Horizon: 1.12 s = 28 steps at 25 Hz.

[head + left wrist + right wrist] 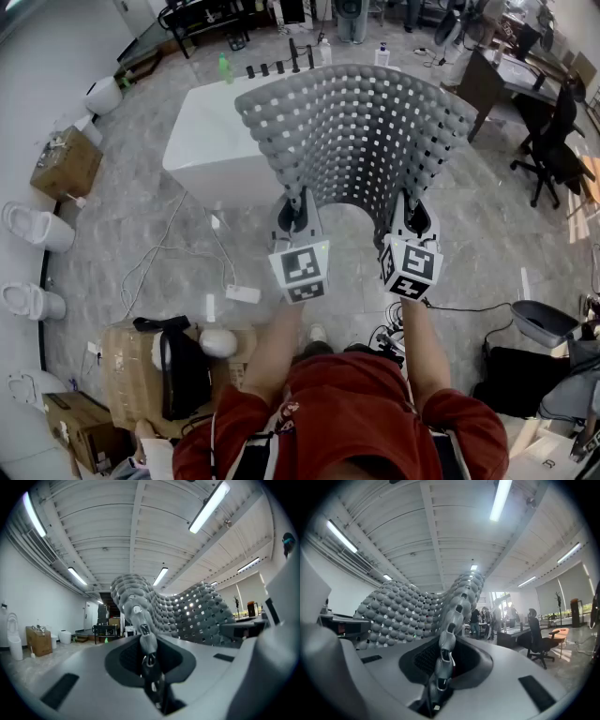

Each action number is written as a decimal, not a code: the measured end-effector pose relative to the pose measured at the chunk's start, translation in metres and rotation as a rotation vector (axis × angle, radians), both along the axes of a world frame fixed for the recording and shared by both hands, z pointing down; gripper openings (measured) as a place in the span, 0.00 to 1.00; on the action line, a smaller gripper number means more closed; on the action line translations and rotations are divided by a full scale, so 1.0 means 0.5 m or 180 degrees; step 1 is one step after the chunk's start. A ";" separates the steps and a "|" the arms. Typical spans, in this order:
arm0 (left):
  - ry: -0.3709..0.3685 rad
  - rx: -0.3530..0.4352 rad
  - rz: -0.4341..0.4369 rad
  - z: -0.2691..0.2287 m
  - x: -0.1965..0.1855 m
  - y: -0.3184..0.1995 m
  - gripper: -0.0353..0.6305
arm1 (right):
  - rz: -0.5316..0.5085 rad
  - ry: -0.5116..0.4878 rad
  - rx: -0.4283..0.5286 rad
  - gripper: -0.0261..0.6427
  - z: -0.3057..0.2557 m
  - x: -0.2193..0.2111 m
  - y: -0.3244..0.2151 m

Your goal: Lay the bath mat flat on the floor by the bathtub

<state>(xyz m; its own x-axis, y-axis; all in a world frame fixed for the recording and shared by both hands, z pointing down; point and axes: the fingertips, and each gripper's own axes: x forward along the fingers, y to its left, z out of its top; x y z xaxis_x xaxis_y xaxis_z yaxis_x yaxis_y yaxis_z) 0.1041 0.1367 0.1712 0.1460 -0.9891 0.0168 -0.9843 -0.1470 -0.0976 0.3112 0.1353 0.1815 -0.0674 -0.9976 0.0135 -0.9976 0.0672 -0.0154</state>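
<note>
A grey rubber bath mat (361, 131) with a grid of holes and bumps hangs spread out in the air in front of me, curved like an arch. My left gripper (293, 212) is shut on its near left corner and my right gripper (412, 214) is shut on its near right corner. In the left gripper view the mat's edge (140, 620) runs pinched between the jaws, and the sheet (197, 613) billows off to the right. The right gripper view shows the mat's edge (447, 639) clamped the same way. The white bathtub (211, 141) stands on the grey floor behind the mat.
Bottles (225, 67) stand at the tub's far rim. Toilets (33, 225) line the left wall beside cardboard boxes (66, 161). White cables and a power strip (242, 293) lie on the floor left of my arms. A box and dark bag (173, 366) sit near my left; office chairs (553, 141) stand right.
</note>
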 end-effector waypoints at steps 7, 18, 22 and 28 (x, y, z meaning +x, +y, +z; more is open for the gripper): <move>0.0082 0.0023 -0.0053 -0.008 -0.047 -0.008 0.13 | 0.0035 0.0034 0.0058 0.13 -0.019 -0.032 -0.017; 0.0185 0.0003 -0.0083 -0.001 -0.089 -0.022 0.13 | 0.0027 -0.0068 0.0065 0.14 -0.017 -0.073 -0.038; 0.0227 -0.0014 -0.0102 0.005 -0.113 -0.025 0.13 | 0.0032 -0.0081 0.0026 0.14 -0.007 -0.091 -0.045; 0.0271 -0.0043 -0.0121 0.019 -0.159 -0.011 0.13 | 0.0003 -0.0052 -0.0029 0.14 0.009 -0.138 -0.041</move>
